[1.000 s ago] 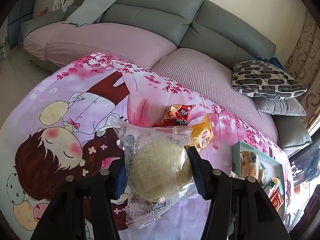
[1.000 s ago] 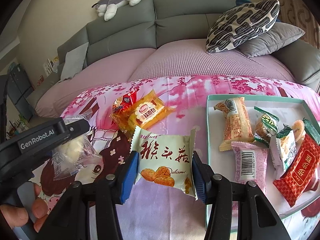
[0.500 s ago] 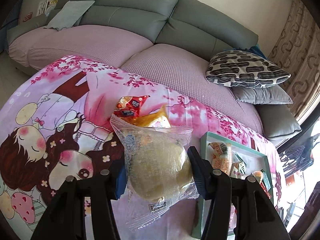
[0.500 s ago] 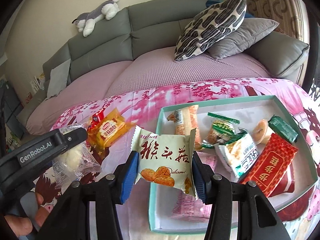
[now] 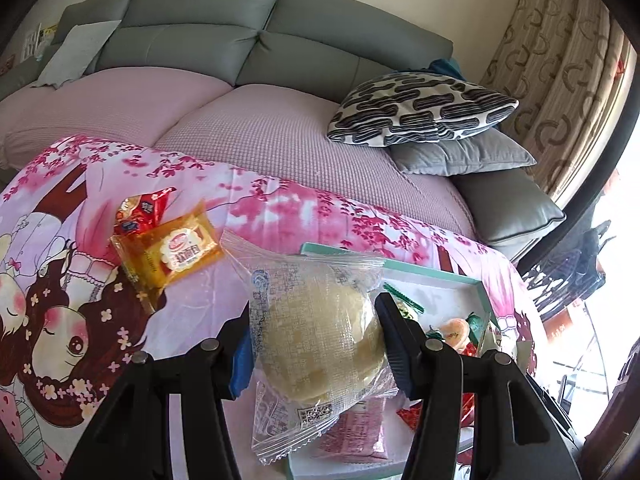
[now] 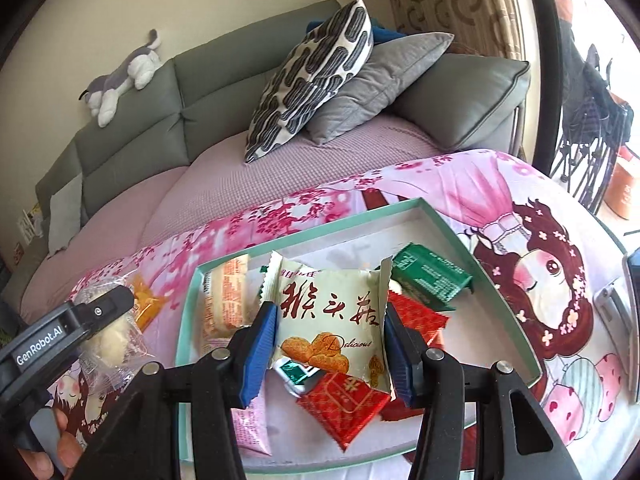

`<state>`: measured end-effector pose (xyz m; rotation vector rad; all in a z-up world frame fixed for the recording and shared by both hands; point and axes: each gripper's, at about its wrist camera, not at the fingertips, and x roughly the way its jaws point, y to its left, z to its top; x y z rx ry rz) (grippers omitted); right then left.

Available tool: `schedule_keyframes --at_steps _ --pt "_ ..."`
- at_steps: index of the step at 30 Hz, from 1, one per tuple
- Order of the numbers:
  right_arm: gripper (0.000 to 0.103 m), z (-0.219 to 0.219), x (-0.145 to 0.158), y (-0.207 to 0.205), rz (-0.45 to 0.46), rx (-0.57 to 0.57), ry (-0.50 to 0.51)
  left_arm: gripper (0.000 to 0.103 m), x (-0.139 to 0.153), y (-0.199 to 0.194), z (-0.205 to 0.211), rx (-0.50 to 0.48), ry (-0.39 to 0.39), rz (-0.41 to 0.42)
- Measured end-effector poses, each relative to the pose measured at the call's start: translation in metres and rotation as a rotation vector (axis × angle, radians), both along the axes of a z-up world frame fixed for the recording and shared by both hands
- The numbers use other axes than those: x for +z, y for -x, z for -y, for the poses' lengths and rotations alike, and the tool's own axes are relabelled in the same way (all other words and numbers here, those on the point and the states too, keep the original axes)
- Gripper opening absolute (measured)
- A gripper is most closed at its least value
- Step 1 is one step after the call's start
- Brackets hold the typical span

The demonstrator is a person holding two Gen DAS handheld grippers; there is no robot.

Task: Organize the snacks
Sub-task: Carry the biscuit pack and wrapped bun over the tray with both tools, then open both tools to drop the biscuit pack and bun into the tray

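My left gripper is shut on a clear-wrapped round pastry and holds it above the near left edge of the teal-rimmed tray. My right gripper is shut on a cream biscuit packet with red characters, held over the middle of the tray. The tray holds several snacks, among them a green packet, a red packet and an orange-striped packet. An orange cake packet and a small red packet lie on the pink cartoon cloth, left of the tray.
A grey sofa with a pink cover stands behind the cloth-covered table, with a black-and-white cushion and a grey one. The left gripper with its pastry shows left of the tray in the right wrist view. A phone lies at the far right.
Both grippers have moved right with their packets. The right one now hangs over the tray's middle; the left one has come from over the cloth to the tray's near left edge.
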<state>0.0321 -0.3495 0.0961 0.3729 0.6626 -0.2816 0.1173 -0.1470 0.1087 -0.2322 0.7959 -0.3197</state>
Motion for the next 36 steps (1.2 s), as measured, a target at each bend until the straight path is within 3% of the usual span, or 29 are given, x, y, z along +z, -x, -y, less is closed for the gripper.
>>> schedule_keyframes --at_steps 13,24,31,36 --pt "0.054 0.027 -0.006 -0.003 0.054 -0.013 -0.001 0.057 -0.001 -0.005 0.06 -0.116 -0.007 0.051" --pt "0.054 0.026 -0.038 -0.027 0.007 0.012 0.017 0.057 -0.03 -0.019 0.086 -0.149 -0.038 0.025" --pt "0.058 0.025 -0.041 -0.03 -0.008 0.015 0.034 0.058 -0.037 -0.023 0.091 -0.143 -0.052 0.01" --pt "0.069 0.027 -0.04 -0.03 -0.022 0.006 0.038 0.072 -0.033 -0.023 0.089 -0.131 -0.071 0.009"
